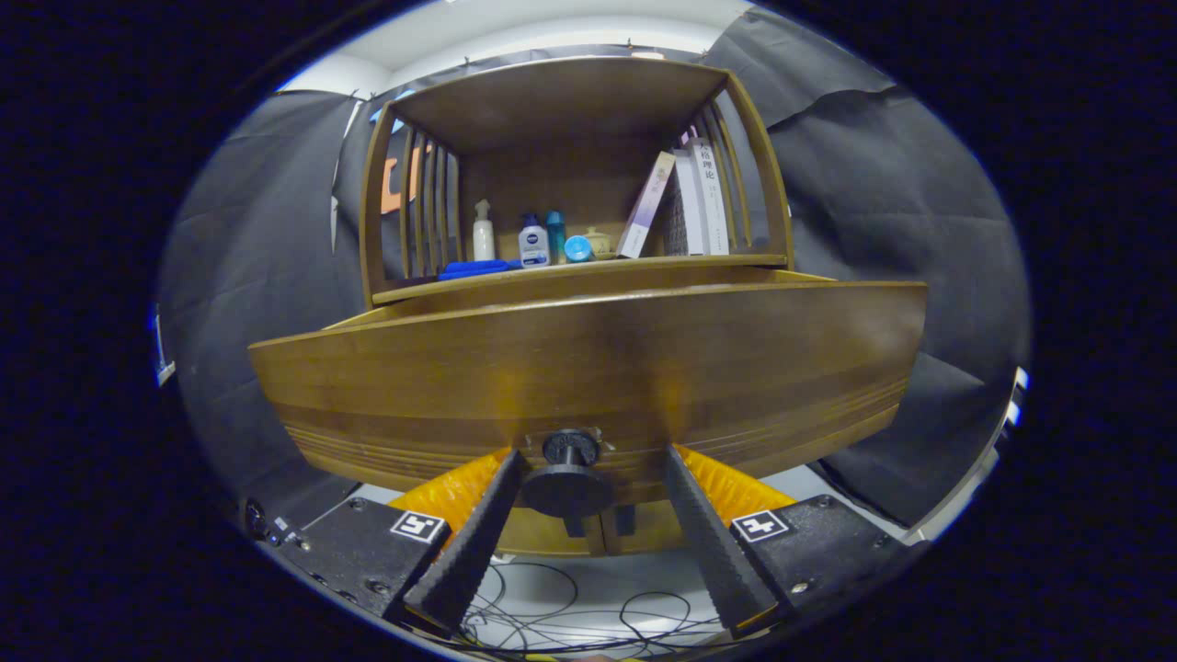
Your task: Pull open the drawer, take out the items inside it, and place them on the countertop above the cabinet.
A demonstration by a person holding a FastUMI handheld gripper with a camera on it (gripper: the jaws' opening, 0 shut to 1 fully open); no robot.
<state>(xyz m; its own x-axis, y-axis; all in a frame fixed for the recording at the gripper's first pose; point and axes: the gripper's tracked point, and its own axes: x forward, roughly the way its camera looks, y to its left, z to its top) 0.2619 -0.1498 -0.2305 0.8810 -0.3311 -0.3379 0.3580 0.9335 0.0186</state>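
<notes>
The wooden drawer's front (588, 368) stands close ahead, pulled out from the cabinet; its inside is hidden behind the front panel. A round black knob (568, 485) sticks out low on the front. My gripper (593, 452) is open, its fingers reaching up on either side of the knob. The left fingertip (508, 469) is right beside the knob's disc, and the right fingertip (676, 464) stands apart from it. Above the drawer runs the wooden countertop (699, 262).
On the countertop, under a wooden shelf frame (552, 101), stand a white spray bottle (483, 234), a blue-capped bottle (533, 244), a teal bottle (555, 234), a blue round lid (577, 248), a flat blue item (474, 269) and several books (694, 198). Cables (588, 611) lie on the floor below.
</notes>
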